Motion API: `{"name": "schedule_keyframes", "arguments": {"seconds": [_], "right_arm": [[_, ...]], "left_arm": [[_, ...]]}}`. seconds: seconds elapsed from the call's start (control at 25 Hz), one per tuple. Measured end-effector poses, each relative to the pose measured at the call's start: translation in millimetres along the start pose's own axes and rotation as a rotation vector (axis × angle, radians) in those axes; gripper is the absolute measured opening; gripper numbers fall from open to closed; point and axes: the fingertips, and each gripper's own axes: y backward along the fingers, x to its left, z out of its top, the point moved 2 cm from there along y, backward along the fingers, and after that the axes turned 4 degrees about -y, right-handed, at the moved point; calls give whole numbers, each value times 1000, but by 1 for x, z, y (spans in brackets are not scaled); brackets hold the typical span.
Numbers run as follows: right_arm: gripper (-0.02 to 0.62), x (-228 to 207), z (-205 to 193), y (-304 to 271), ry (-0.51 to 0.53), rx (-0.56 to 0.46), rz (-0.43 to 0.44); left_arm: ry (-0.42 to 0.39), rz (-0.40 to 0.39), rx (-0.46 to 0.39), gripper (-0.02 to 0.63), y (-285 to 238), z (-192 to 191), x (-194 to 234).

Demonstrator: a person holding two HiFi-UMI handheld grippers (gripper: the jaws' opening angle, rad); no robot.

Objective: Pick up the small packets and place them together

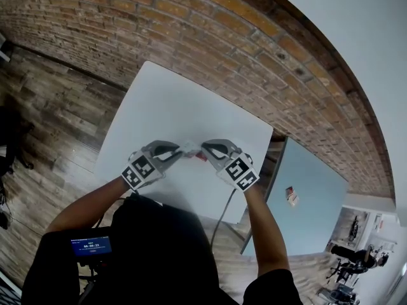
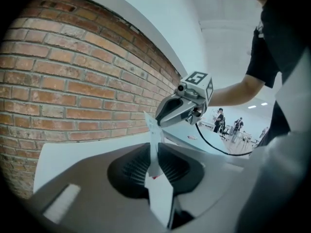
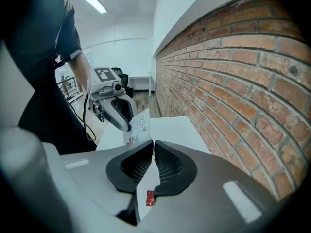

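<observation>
Over the near part of the white table (image 1: 172, 100) my two grippers meet tip to tip. A white packet (image 1: 190, 147) with a red mark spans the gap between them. In the left gripper view the packet (image 2: 154, 149) stands edge-on, pinched in my left gripper (image 2: 155, 164), and reaches up to the right gripper (image 2: 163, 121). In the right gripper view my right gripper (image 3: 152, 161) is shut on white packet material (image 3: 140, 126) that runs to the left gripper (image 3: 127, 126). I cannot tell whether this is one packet or two pressed together.
A brick wall (image 1: 210, 37) runs along the table's far side. A second, bluish table (image 1: 318, 215) stands to the right with a small item (image 1: 292, 196) on it. Wooden floor (image 1: 57, 119) lies to the left. People stand far off at the right.
</observation>
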Motion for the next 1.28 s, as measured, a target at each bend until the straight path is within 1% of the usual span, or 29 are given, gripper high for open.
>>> {"name": "schedule_keyframes", "arguments": {"seconds": [0.16, 0.24, 0.32, 0.4, 0.48, 0.56, 0.6, 0.68, 0.8, 0.92, 1.04, 1.12, 1.2, 1.28], "right_arm": [[30, -6, -4, 5, -80, -63, -14], [59, -11, -6, 8, -117, -102, -29], [108, -17, -5, 14, -167, -155, -48], [140, -22, -3, 21, -246, -223, -50], [156, -22, -4, 26, -355, -304, -9], [163, -14, -7, 26, -448, -369, 68], [163, -10, -8, 26, -478, -394, 100], [170, -5, -10, 25, -520, -435, 132], [192, -1, -6, 21, -549, -480, 158], [189, 1, 2, 16, -537, -501, 169], [179, -1, 7, 14, -539, -519, 189], [111, 0, 9, 14, -541, -533, 205], [86, 0, 9, 12, -540, -529, 209], [74, -3, 4, 10, -551, -513, 193]], "left_arm": [[12, 3, -43, 44, 4, 9, 3], [18, 4, -52, 40, 6, 11, 4], [29, 10, -61, 35, 9, 12, 7], [48, 14, -73, 34, 11, 12, 10], [76, 8, -96, 34, 13, 16, 11], [119, 0, -131, 33, 15, 22, 12], [139, -3, -148, 32, 16, 26, 12], [152, -12, -176, 32, 16, 33, 12], [143, -42, -192, 31, 15, 41, 9], [139, -79, -197, 30, 14, 44, 2], [141, -90, -194, 29, 12, 44, -1], [141, -82, -180, 30, 11, 40, 1], [137, -57, -154, 32, 10, 34, 7], [119, -20, -120, 40, 10, 26, 15]]}}
